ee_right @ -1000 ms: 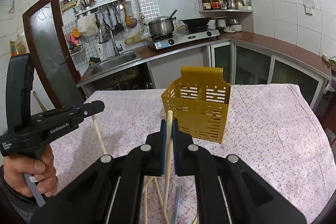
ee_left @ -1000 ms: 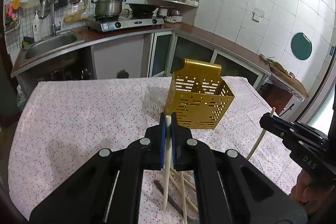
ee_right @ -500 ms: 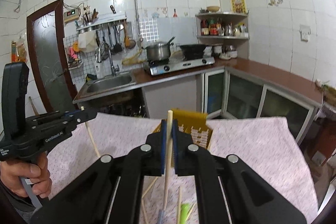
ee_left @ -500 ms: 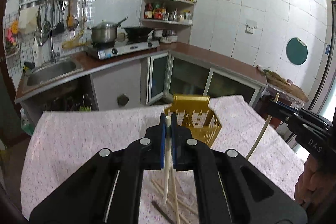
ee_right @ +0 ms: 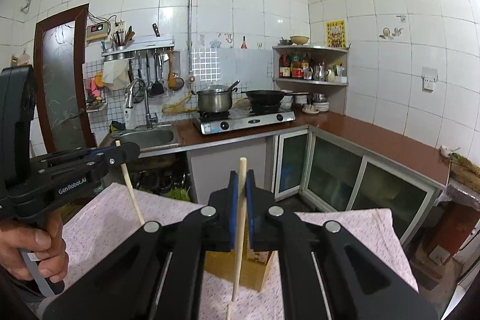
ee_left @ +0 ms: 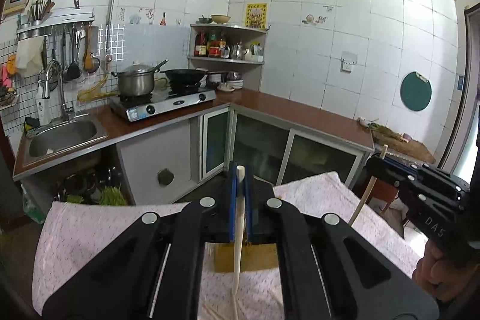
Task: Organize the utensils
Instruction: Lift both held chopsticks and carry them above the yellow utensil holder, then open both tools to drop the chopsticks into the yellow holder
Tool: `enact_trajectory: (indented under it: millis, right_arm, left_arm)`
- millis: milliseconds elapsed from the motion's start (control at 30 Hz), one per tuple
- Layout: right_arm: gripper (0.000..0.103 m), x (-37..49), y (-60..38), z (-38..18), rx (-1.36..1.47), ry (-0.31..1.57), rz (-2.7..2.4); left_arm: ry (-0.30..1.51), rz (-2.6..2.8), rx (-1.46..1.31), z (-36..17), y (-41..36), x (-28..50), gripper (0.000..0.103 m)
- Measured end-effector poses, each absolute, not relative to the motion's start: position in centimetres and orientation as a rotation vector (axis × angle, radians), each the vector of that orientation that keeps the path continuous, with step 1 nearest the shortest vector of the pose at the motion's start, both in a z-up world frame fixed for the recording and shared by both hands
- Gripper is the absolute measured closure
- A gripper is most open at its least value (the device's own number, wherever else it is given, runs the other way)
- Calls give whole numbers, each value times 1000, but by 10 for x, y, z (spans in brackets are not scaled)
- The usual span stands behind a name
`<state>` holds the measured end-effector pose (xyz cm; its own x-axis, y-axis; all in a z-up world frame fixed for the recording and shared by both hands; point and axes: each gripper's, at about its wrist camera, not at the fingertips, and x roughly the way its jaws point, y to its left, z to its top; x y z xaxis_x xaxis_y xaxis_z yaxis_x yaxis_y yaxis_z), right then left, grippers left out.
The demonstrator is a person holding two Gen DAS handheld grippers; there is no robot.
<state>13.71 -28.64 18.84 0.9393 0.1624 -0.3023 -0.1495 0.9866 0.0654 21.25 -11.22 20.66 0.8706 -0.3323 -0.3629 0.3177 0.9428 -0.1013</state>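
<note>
In the left wrist view my left gripper point(ee_left: 240, 170) is shut on a pale wooden chopstick point(ee_left: 237, 257) that hangs down between the blue pads. Below it, mostly hidden by the fingers, stands the yellow perforated utensil holder point(ee_left: 258, 258). The right gripper point(ee_left: 376, 165) shows at the right, clamping its own chopstick point(ee_left: 364, 200). In the right wrist view my right gripper point(ee_right: 241, 179) is shut on a chopstick point(ee_right: 237, 260) above the holder point(ee_right: 255, 272). The left gripper point(ee_right: 132, 149) with its chopstick point(ee_right: 132, 194) is at the left, held by a hand point(ee_right: 33, 248).
A pink floral tablecloth point(ee_left: 90, 230) covers the table under both grippers. Beyond its far edge run a brown counter point(ee_right: 375, 140), a sink point(ee_right: 147, 138), a gas stove point(ee_right: 243, 120) with a pot and a wok, and glass-door cabinets point(ee_right: 336, 179).
Both grippers have risen with their chopsticks and tilted more level. The yellow holder has dropped low in both views, and the loose chopsticks on the cloth have left view.
</note>
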Motion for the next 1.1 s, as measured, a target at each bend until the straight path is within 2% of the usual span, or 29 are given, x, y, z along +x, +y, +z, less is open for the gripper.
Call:
enact_trajectory:
  millis: [333, 767, 967, 1033, 1067, 1100]
  right_arm:
    - [98, 179, -293, 194, 32, 288, 135]
    - [97, 222, -292, 170, 34, 312, 105]
    - [97, 239, -287, 154, 29, 373, 115]
    - [96, 244, -287, 148, 34, 401, 118]
    - [96, 243, -288, 146, 35, 401, 108]
    - [94, 242, -289, 145, 40, 401, 107]
  left_arm:
    - [330, -352, -45, 220, -131, 256, 100]
    - [356, -340, -67, 191, -136, 304, 100]
    - [428, -345, -49, 169, -141, 318, 99]
    - [467, -330, -46, 155, -140, 325, 79]
    - [472, -319, -54, 151, -138, 326, 63]
    - [478, -308, -69, 148, -134, 328, 57]
